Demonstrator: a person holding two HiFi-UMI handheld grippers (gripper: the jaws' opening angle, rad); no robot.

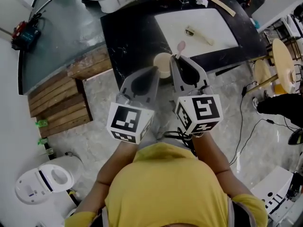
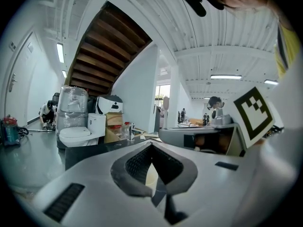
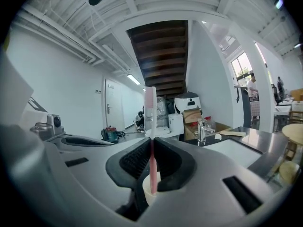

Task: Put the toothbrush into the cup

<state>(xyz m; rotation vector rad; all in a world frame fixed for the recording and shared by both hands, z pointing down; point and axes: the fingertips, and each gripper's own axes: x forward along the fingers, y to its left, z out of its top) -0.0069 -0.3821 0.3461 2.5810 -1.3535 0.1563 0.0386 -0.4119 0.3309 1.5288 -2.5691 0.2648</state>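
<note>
So, the pink toothbrush [image 1: 180, 48] was found clamped in the right gripper [image 1: 177, 60], with the jaws pinched tight on the handle. Its long axis was set pretty much upright. The brush head was pointed straight up above the jaw tips, and the butt end of the handle was pointed down below them.

In the right gripper view the lower end was seen overlapping the cream cup [image 3: 147, 189], but whether it was actually inside couldn't be told from there. From the head view the brush was placed just beside the cup's right rim, near the front edge of the black counter [image 1: 132, 37], with the white sink [image 1: 213, 18] further back.

The left gripper [image 1: 155, 70] was held just left of the cup. Its jaws were drawn together at the tips, with nothing made out between the pads. Only a sliver of cream cup was seen through the gap. Contact between it and the cup couldn't be settled.
</note>
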